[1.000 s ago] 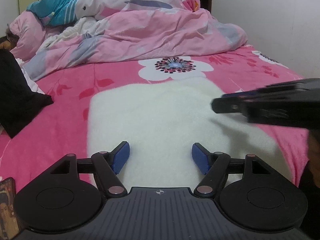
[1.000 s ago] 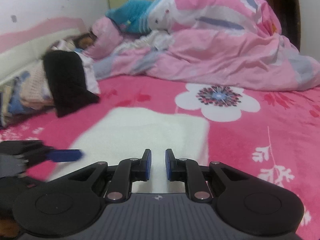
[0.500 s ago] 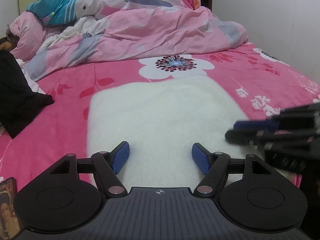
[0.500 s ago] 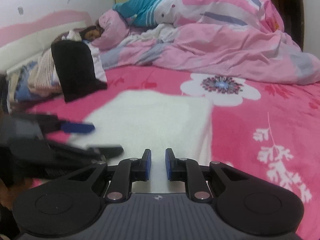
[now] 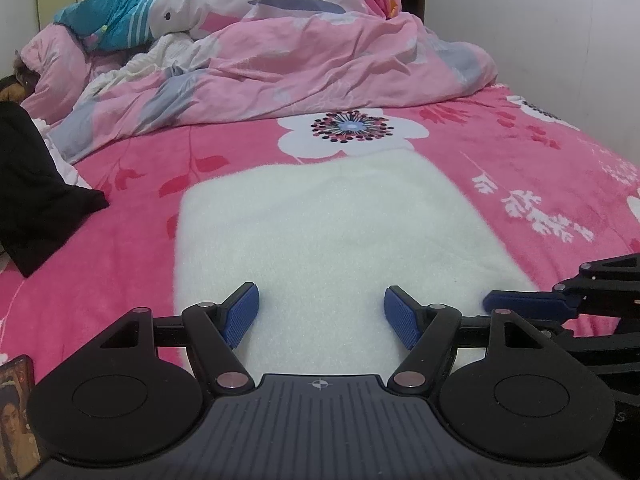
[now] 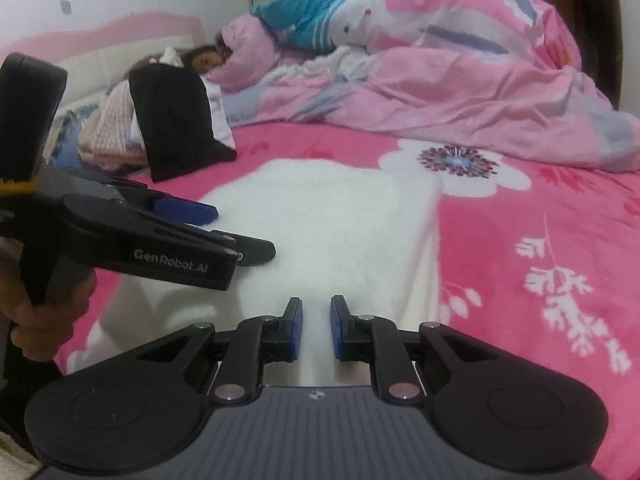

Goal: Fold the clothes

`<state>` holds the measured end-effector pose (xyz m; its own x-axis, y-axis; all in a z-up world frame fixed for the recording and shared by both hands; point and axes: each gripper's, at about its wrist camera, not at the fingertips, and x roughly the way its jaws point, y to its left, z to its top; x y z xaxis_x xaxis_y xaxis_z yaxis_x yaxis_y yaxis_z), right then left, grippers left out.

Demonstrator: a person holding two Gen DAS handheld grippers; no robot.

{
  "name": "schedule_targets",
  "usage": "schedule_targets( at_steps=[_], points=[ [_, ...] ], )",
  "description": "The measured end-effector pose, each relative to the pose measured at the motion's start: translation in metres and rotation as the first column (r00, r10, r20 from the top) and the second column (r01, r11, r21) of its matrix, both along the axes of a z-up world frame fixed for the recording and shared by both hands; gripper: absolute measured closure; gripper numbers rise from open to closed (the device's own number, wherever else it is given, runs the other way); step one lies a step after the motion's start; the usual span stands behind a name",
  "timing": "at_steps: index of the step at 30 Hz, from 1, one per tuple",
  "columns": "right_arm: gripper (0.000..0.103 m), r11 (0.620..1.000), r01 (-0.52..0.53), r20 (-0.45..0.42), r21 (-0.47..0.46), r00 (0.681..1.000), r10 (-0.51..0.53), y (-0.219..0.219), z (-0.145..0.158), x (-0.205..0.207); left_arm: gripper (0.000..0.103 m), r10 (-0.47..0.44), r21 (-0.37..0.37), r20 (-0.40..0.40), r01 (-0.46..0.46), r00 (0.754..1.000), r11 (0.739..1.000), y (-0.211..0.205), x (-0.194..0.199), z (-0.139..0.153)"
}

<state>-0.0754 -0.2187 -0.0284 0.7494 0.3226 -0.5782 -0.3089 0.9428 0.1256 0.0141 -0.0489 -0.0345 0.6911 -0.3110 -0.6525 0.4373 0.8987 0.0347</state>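
White fleece garment [image 5: 332,232] laid flat on the pink bed [image 5: 120,264] — ready for folding

Left gripper [image 5: 322,314] spread wide over near hem, pinching nothing; right gripper [image 6: 316,328] narrowed to a slim empty gap at the right edge — poised for grasping corners

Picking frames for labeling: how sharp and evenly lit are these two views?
Left wrist view: white fleece garment reads soft, fisheye bends the wall, dim warm light, no glare. Right wrist view: left gripper slightly smeared, leaf print on the bedsheet blurry, edges curve strongly.
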Motion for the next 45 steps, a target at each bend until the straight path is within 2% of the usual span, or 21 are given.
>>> schedule_targets(
  at_steps=[3, 7, 11, 14, 19, 23, 27, 31, 35, 37, 39, 41, 45],
  points=[
    [0.087, 0.999, 0.023, -0.022, 0.030, 1.000, -0.023, -0.002, 0.007, 0.000, 0.032, 0.002, -0.005, -0.005, -0.002, 1.000, 1.000, 0.001, 0.001, 0.001],
    [0.086, 0.998, -0.017, 0.021, 0.053, 1.000, 0.016, -0.001, 0.018, -0.018, 0.032, 0.003, -0.009, -0.007, -0.003, 1.000, 1.000, 0.002, 0.000, 0.001],
    [0.087, 1.000, -0.012, -0.022, 0.012, 1.000, 0.012, 0.001, -0.007, -0.016, 0.032, 0.003, -0.011, 0.003, -0.003, 1.000, 1.000, 0.001, -0.001, 0.000],
    [0.088, 0.997, 0.006, -0.042, 0.078, 0.999, -0.003, -0.007, -0.009, -0.013, 0.032, -0.004, -0.037, 0.020, 0.005, 1.000, 0.999, 0.007, -0.003, -0.002],
    [0.088, 0.998, 0.000, -0.036, 0.068, 0.999, 0.003, -0.007, -0.010, -0.014, 0.032, -0.014, -0.073, 0.052, 0.018, 0.999, 0.997, 0.020, -0.020, 0.006],
    [0.088, 0.997, -0.002, -0.036, 0.072, 0.999, 0.005, -0.008, -0.010, -0.014, 0.032, -0.022, -0.005, 0.125, 0.023, 0.992, 1.000, 0.026, -0.049, 0.008],
    [0.088, 0.998, -0.004, -0.035, 0.067, 0.999, 0.006, -0.006, -0.011, -0.014, 0.031, -0.009, 0.039, 0.094, 0.006, 0.996, 0.999, 0.030, -0.060, -0.011],
    [0.087, 0.998, -0.003, -0.034, 0.055, 0.999, 0.005, -0.004, -0.011, -0.015, 0.027, -0.007, 0.072, 0.121, -0.002, 0.993, 0.997, 0.027, -0.062, -0.020],
    [0.087, 0.998, -0.003, -0.037, 0.061, 0.999, 0.005, -0.005, -0.011, -0.014, 0.037, 0.015, -0.009, 0.088, -0.014, 0.996, 1.000, 0.043, -0.070, -0.005],
    [0.087, 0.998, -0.002, -0.036, 0.063, 0.999, 0.005, -0.005, -0.011, -0.015, 0.037, 0.023, -0.001, 0.092, -0.023, 0.996, 1.000, 0.049, -0.079, -0.004],
    [0.087, 0.998, -0.001, -0.034, 0.065, 0.999, 0.004, -0.005, -0.012, -0.015, 0.037, 0.025, 0.017, 0.051, -0.026, 0.998, 1.000, 0.051, -0.079, -0.014],
    [0.087, 0.998, 0.000, -0.032, 0.067, 0.999, 0.003, -0.005, -0.012, -0.015, 0.037, 0.043, -0.040, -0.011, -0.044, 0.999, 0.998, 0.058, -0.070, -0.025],
    [0.087, 0.998, -0.003, -0.033, 0.070, 0.999, 0.006, -0.007, -0.011, -0.015, 0.038, 0.053, -0.165, -0.116, -0.072, 0.992, 0.984, 0.079, -0.062, -0.025]
  ],
)
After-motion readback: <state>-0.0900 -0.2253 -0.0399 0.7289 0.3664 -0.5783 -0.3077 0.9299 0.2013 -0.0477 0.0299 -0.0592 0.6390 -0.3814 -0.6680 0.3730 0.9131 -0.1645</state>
